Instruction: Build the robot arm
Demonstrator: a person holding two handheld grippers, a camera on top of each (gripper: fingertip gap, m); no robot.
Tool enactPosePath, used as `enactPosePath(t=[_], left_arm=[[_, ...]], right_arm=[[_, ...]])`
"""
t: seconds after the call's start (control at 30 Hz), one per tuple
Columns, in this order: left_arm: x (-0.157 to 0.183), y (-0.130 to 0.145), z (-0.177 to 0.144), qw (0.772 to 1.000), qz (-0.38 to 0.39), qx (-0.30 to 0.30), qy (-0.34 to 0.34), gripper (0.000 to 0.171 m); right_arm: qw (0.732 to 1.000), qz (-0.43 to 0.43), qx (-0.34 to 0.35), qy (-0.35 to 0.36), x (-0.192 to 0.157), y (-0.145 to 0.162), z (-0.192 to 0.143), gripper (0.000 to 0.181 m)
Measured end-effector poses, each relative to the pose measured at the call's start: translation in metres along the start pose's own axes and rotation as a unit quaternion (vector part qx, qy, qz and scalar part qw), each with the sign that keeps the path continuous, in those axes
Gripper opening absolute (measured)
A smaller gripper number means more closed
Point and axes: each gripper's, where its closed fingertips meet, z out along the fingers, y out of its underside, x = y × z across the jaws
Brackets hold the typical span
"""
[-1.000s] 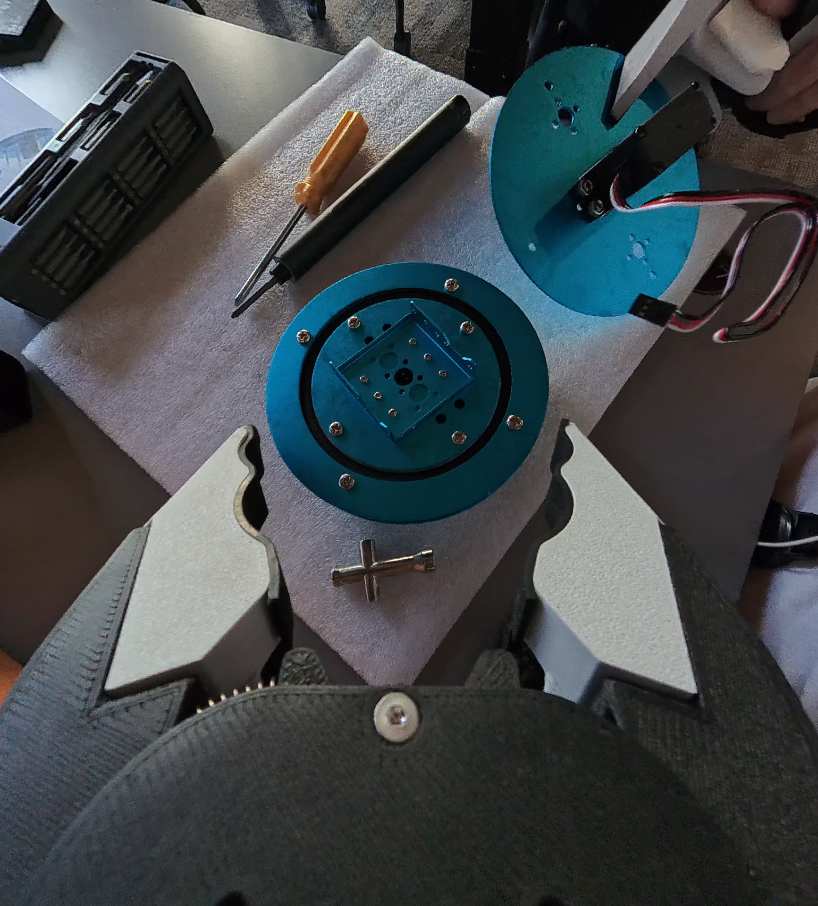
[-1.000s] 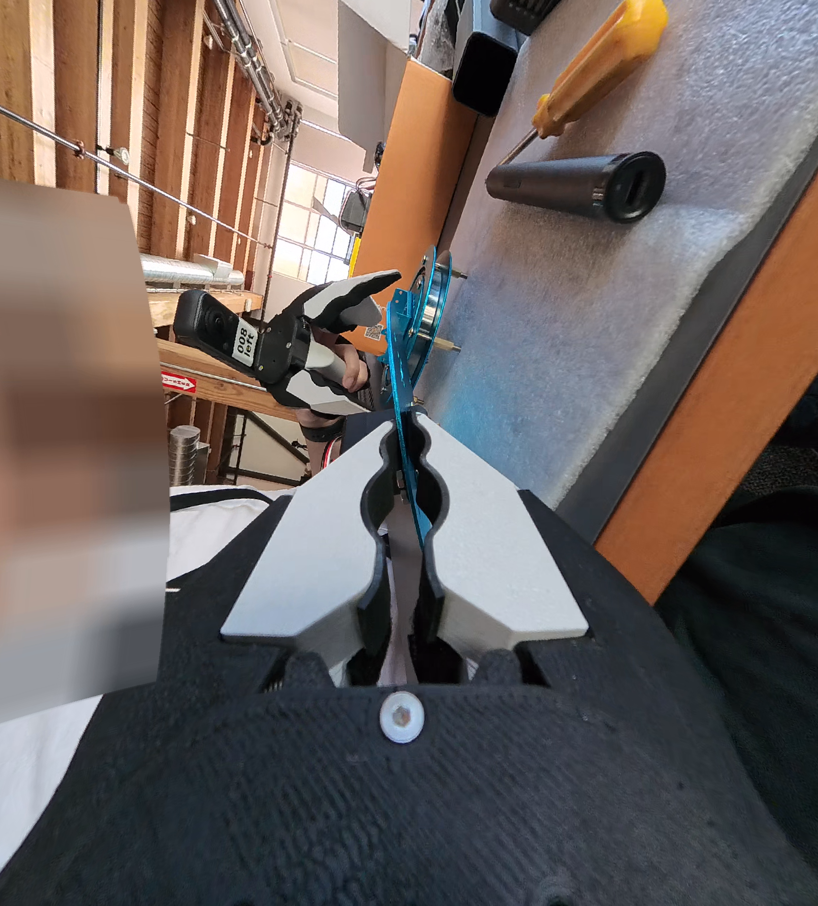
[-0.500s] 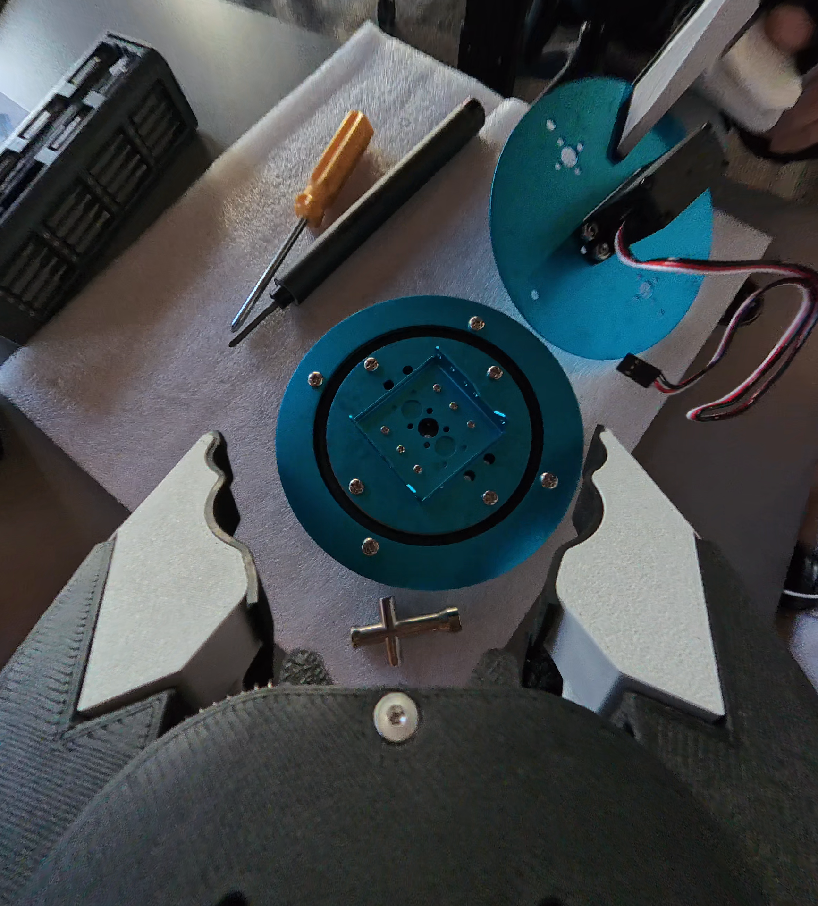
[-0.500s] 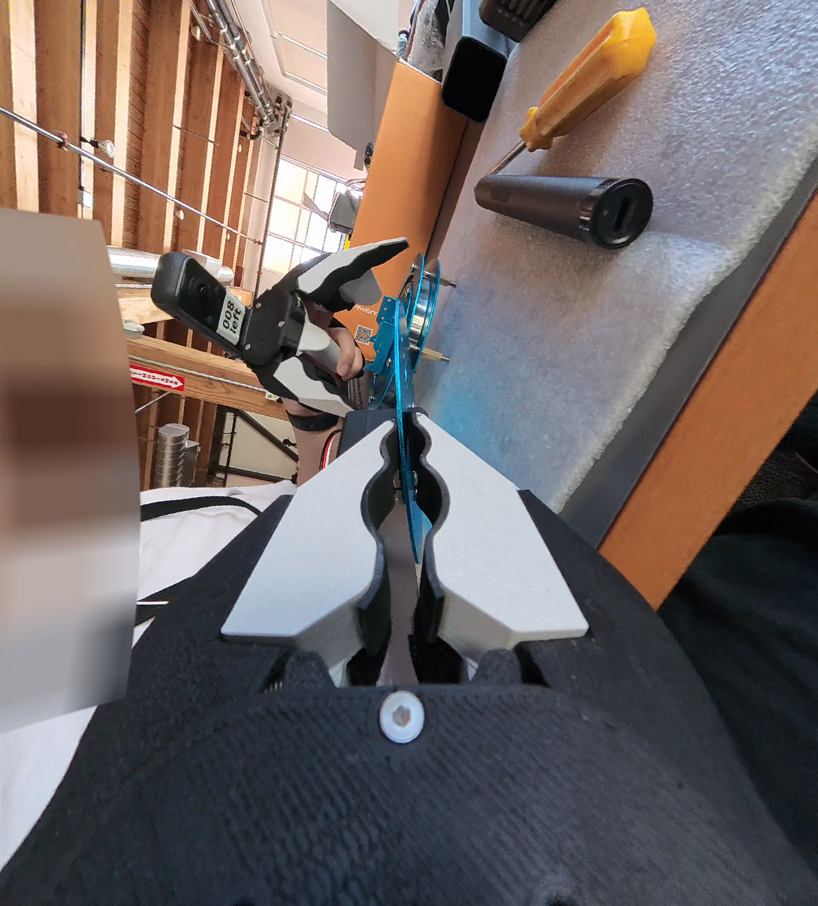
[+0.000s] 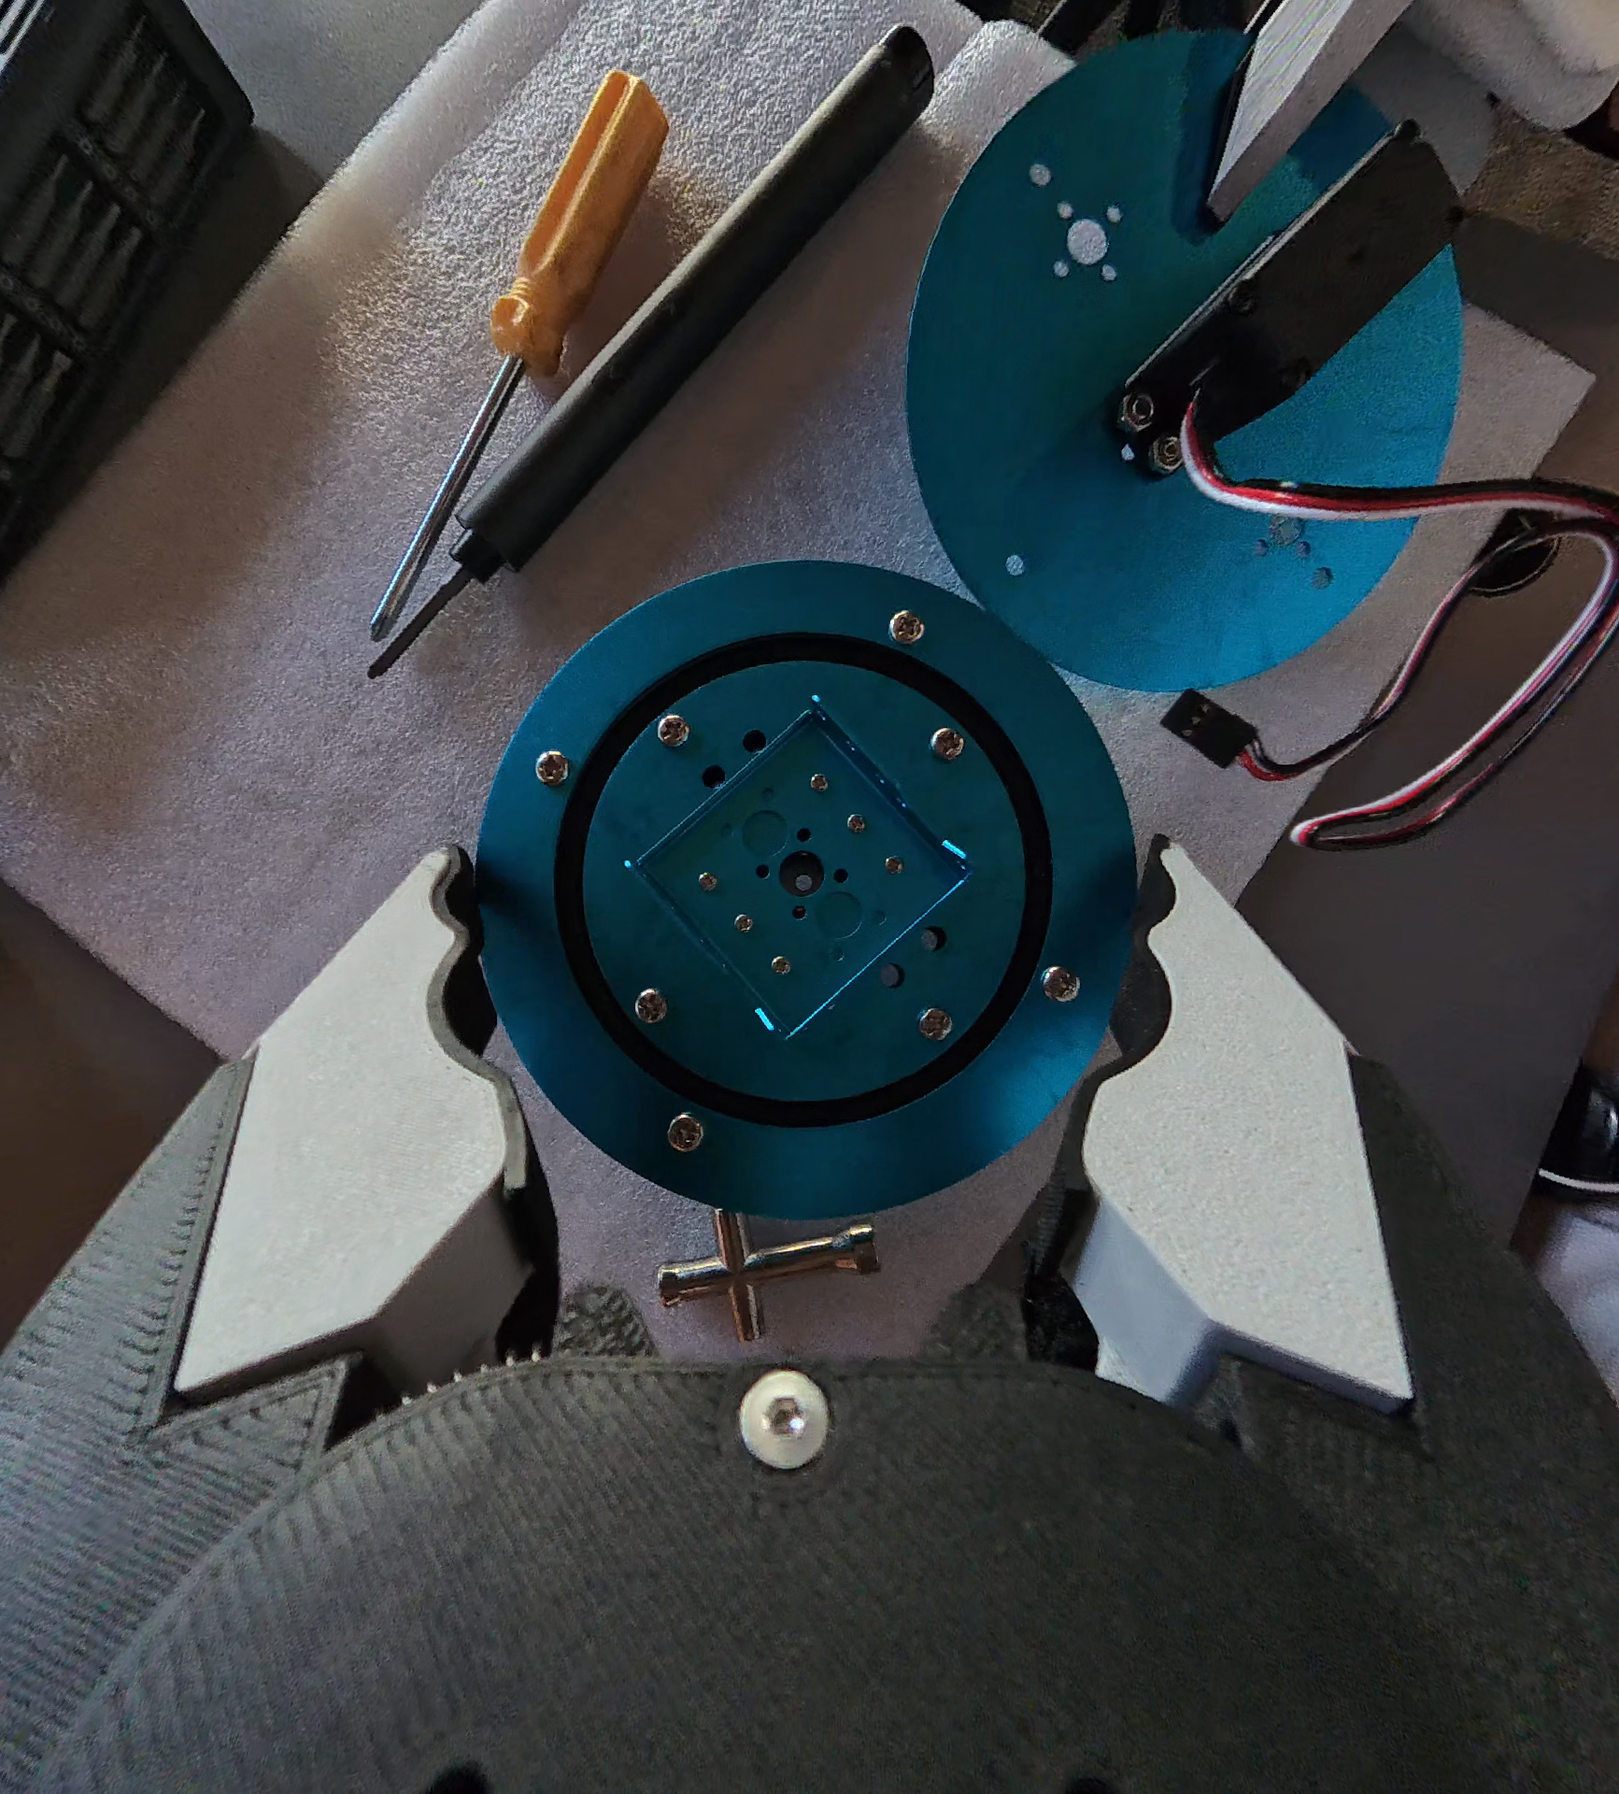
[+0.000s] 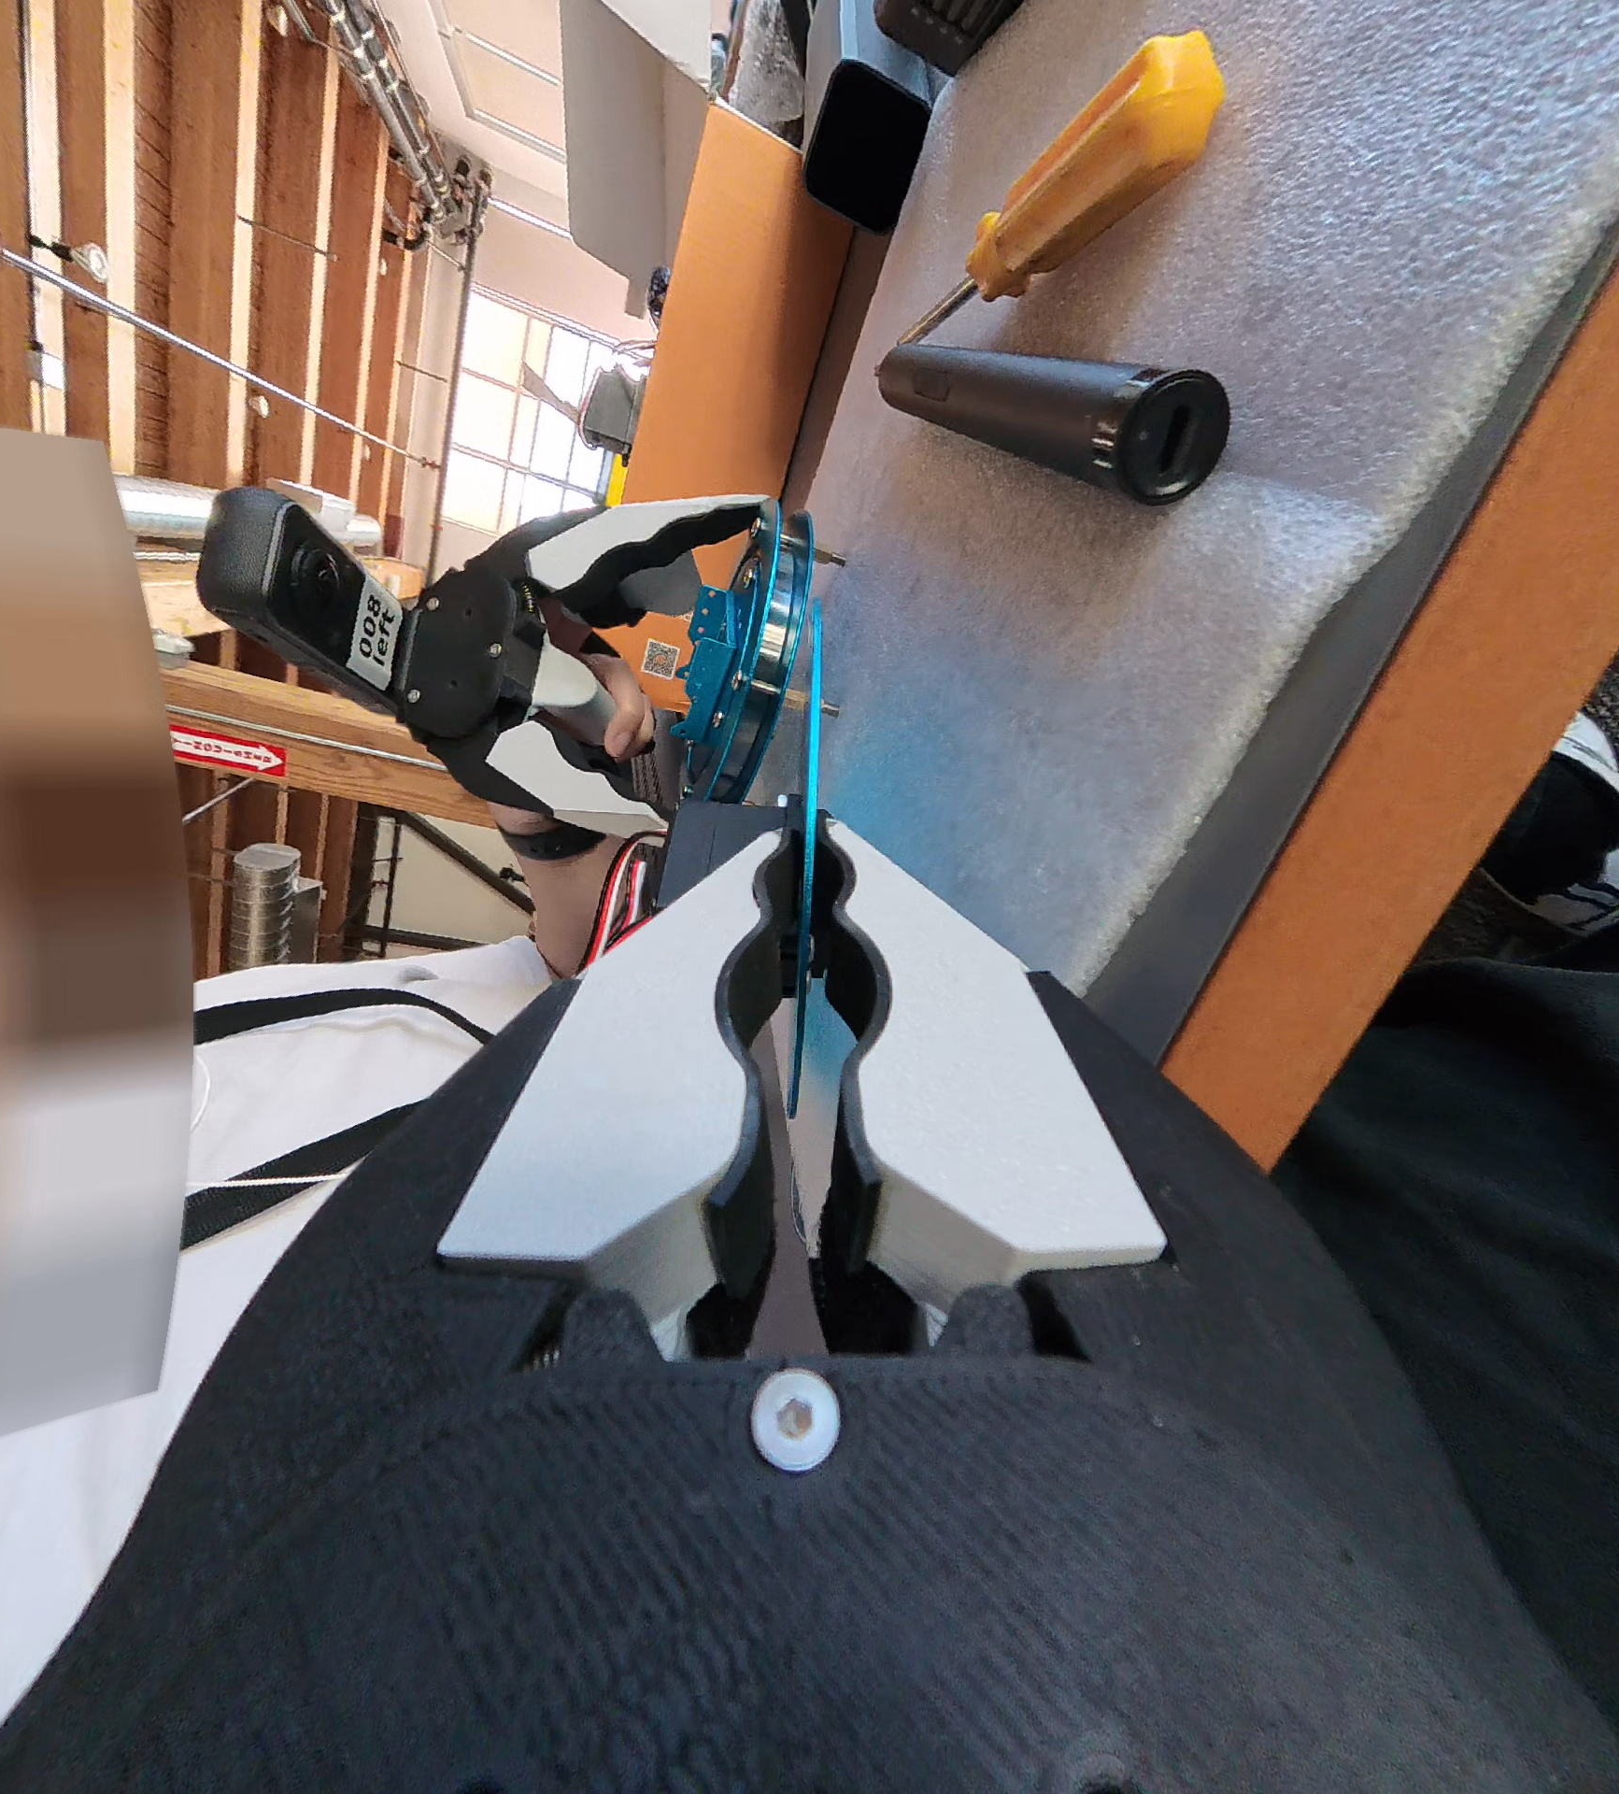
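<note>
A blue round bearing assembly [image 5: 800, 888] with a square recess and several screws lies on a grey foam mat [image 5: 203, 699]. My left gripper [image 5: 805, 864] is open, with one finger close beside each side of the assembly's rim. It also shows in the right wrist view [image 6: 708, 670], around the assembly [image 6: 771, 621]. My right gripper [image 6: 803, 837] is shut on a thin blue disc [image 6: 810, 971], held edge-on. In the left wrist view that disc [image 5: 1077, 505] carries a black servo [image 5: 1300, 291] with a red, white and black cable [image 5: 1514, 621].
A yellow-handled screwdriver [image 5: 582, 223] and a black cylindrical driver [image 5: 689, 301] lie on the foam beyond the assembly. A small metal cross wrench [image 5: 757, 1267] lies just under my left gripper. A black bit case [image 5: 38, 291] stands at the left. A person's white-clad body is nearby.
My left gripper has moved forward and down, so its open fingers now flank the blue assembly. My right gripper still grips the blue disc, which has shifted slightly.
</note>
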Motion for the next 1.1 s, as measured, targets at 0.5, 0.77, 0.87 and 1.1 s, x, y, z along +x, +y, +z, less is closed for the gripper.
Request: enactPosePath(t=[0.5, 0.77, 0.87, 1.1], left_arm=[[-0.007, 0.001, -0.003, 0.997, -0.07, 0.009, -0.027, 0.129], [-0.011, 0.0, -0.002, 0.997, -0.073, 0.002, -0.031, 0.129], [-0.012, 0.0, -0.002, 0.997, -0.076, 0.0, -0.025, 0.13], [-0.012, 0.002, -0.001, 0.998, -0.064, 0.011, -0.015, 0.13]], right_arm=[[1.0, 0.009, -0.009, 0.009, 0.007, -0.004, 0.003, 0.001], [1.0, 0.013, -0.013, 0.006, 0.007, -0.006, 0.004, 0.001], [1.0, 0.011, -0.011, -0.021, -0.002, -0.01, 0.006, 0.0], [0.999, -0.034, -0.012, -0.028, -0.017, -0.026, 0.008, 0.0]])
